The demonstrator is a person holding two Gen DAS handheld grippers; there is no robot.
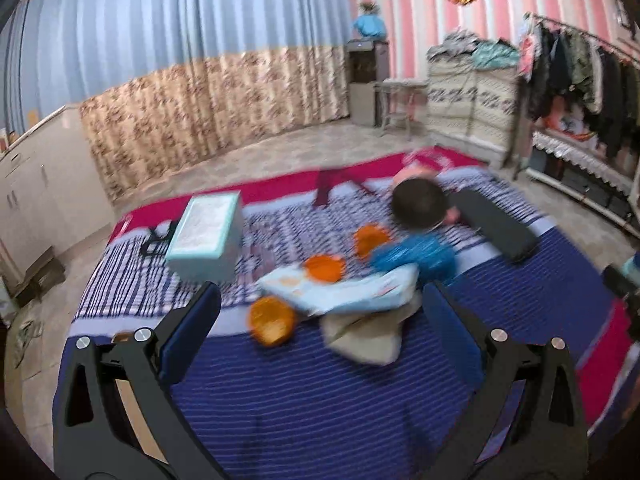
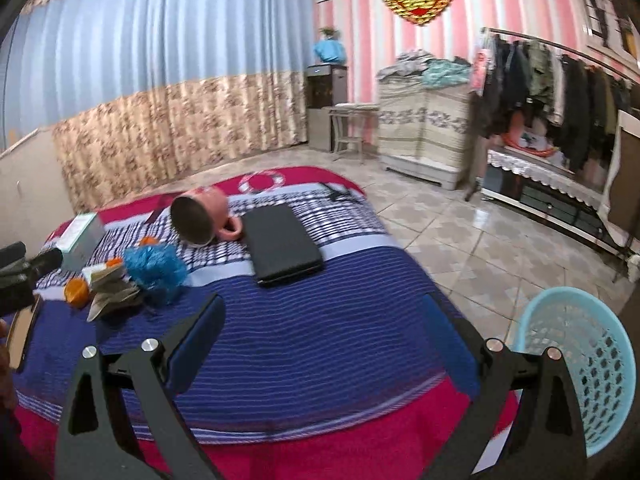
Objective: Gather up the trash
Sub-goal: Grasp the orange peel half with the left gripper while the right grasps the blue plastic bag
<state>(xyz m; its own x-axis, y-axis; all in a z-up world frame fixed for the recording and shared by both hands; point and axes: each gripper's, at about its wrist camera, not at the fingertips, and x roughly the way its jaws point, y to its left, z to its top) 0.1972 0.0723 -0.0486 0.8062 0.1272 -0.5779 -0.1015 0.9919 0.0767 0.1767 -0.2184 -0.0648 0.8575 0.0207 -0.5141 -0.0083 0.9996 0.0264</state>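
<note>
Bedding in blue, white and red stripes covers the bed (image 2: 320, 332), which fills most of both views, and beside its near right corner we see a pale blue mesh basket (image 2: 580, 364) standing on the tiled floor, likely where the trash goes. On the bed lie a black flat case (image 2: 282, 244), a pale teal box (image 1: 208, 236), a pink mug (image 2: 200, 220) tipped on its side, and a blue mesh puff (image 2: 154, 266). The trash sits in a loose cluster just ahead of our left gripper (image 1: 320, 320): a crumpled light blue wrapper (image 1: 340, 292) overlapping a beige paper scrap (image 1: 368, 336), with orange peel pieces (image 1: 272, 320) around them. Its long axis runs roughly across the left view, one end near each finger. We judge this the approach step, nothing yet picked up. Our left jaws stand wide apart and empty, hovering short of the pile; our right gripper (image 2: 324, 328) is likewise spread and empty, over bare bedding, well apart from the trash. Next, the left needs to come down and close across the wrapper's narrow width. The left view is blurred, so finer detail escapes us.
</note>
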